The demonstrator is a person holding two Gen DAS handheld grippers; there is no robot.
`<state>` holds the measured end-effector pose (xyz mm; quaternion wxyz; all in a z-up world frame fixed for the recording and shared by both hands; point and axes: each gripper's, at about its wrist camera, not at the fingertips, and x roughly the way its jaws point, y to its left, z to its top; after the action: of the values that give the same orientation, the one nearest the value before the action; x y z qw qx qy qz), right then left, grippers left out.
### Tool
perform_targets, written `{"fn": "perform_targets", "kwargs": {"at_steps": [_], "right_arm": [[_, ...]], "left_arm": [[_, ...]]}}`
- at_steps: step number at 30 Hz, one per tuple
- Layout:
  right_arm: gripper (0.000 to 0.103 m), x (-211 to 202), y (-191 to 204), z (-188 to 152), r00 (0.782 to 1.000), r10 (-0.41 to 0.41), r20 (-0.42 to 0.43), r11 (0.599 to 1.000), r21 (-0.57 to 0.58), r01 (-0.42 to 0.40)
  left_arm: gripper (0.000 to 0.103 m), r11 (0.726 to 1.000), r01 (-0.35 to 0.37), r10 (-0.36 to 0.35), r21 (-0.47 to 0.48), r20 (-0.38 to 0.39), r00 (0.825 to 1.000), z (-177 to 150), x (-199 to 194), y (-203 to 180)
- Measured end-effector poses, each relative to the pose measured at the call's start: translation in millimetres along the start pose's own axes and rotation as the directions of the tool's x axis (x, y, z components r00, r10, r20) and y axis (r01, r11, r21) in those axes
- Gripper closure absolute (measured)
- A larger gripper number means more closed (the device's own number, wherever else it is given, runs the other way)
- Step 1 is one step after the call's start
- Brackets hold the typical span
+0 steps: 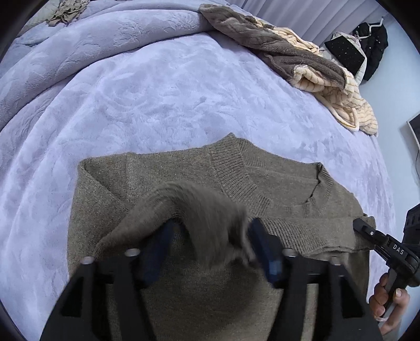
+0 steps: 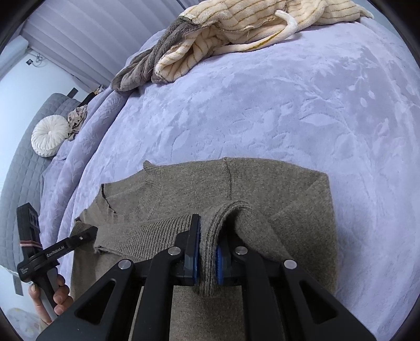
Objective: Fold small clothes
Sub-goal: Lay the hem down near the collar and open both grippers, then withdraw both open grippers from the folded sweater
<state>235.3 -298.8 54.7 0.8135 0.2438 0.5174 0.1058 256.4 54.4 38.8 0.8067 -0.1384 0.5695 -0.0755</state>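
Note:
An olive-brown knitted sweater point(image 1: 275, 178) point(image 2: 262, 183) lies flat on the lavender bedspread point(image 1: 170, 91) point(image 2: 288, 105), neck towards the far side and sleeves folded across the body. My left gripper point(image 1: 210, 251) stands open over it, its blue pads point(image 1: 265, 249) wide apart. A blurred ribbed cuff point(image 1: 207, 209) hangs loose between them, touching neither pad. My right gripper point(image 2: 207, 257) is shut on the other sleeve's ribbed cuff point(image 2: 210, 236), which bunches up between its pads. Each gripper shows at the other view's edge, held by a hand point(image 1: 388, 307) point(image 2: 57, 301).
A brown and cream plush blanket point(image 1: 302, 60) point(image 2: 210, 39) is heaped at the bed's far edge. A crumpled beige garment point(image 1: 65, 13) point(image 2: 77, 118) and a round white cushion point(image 2: 50, 136) lie near the grey quilted headboard point(image 2: 23, 170). Black clothes point(image 1: 372, 44) hang by the wall.

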Motion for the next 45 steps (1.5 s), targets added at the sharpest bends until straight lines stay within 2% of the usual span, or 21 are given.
{"fn": "perform_targets", "kwargs": {"at_steps": [1,8,10,12,13,16,20,24,27,31,35,37,39,43,45], "right_arm": [[0.09,-3,0,1,1.0,0.015,0.003,1.0,0.012,-0.015],[0.084,-23,-2,6,0.995,0.089,0.047,0.994,0.06,-0.092],[0.073,-28,-5,9,0.99,0.118,0.075,0.988,0.095,-0.125],[0.034,-37,-9,11,0.987,0.102,0.127,0.985,0.129,-0.118],[0.029,-43,-10,13,0.983,0.09,0.162,0.984,0.141,-0.113],[0.028,-54,-12,17,0.977,0.086,0.194,0.983,0.145,-0.115],[0.028,-49,12,15,0.986,0.021,0.166,1.0,-0.01,-0.019],[0.028,-26,39,11,0.993,0.005,0.115,0.986,-0.164,0.014],[0.028,-9,46,10,0.995,-0.035,0.096,0.972,-0.227,0.056],[0.028,10,32,15,0.983,-0.155,0.099,0.957,-0.232,0.174],[0.029,18,6,17,0.98,-0.179,0.09,0.964,-0.184,0.193],[0.028,16,2,17,0.971,-0.219,0.093,0.957,-0.173,0.232],[0.028,4,2,15,0.974,-0.198,0.108,0.965,-0.152,0.213],[0.028,-33,15,-4,0.976,-0.115,0.184,0.977,-0.158,0.145],[0.028,-41,27,-22,0.983,-0.076,0.167,0.974,-0.197,0.109]], "left_arm": [[0.012,1.0,-0.02,0.02,0.001,0.028,0.999,0,-6,-1],[0.012,1.0,0.014,-0.015,0.016,0.085,0.996,-1,-33,0],[0.012,0.999,0.032,-0.032,-0.002,0.091,0.995,1,-36,4],[0.012,0.999,0.042,-0.041,-0.009,0.086,0.995,2,-37,4],[0.012,0.999,0.04,-0.04,-0.002,0.085,0.996,2,-38,3],[0.012,0.998,0.045,-0.048,0.039,0.09,0.995,1,-37,-7],[0.012,0.993,0.061,-0.069,0.102,0.083,0.994,4,-26,-28],[0.012,0.994,0.007,-0.017,0.109,0.092,0.996,14,-6,-34],[0.012,0.996,-0.025,0.016,0.091,0.096,0.995,20,6,-25],[0.012,0.995,-0.046,0.039,0.087,0.079,0.996,21,20,-15],[0.012,0.993,-0.054,0.046,0.101,0.072,0.996,19,29,-10],[0.012,0.991,-0.072,0.064,0.113,0.074,0.995,18,27,-13],[0.012,0.989,-0.097,0.087,0.113,0.089,0.992,14,15,-16],[0.012,0.991,-0.057,0.039,0.119,0.149,0.988,-12,-25,-15],[0.012,0.99,-0.057,0.038,0.127,0.15,0.988,-36,-39,-14]]}}
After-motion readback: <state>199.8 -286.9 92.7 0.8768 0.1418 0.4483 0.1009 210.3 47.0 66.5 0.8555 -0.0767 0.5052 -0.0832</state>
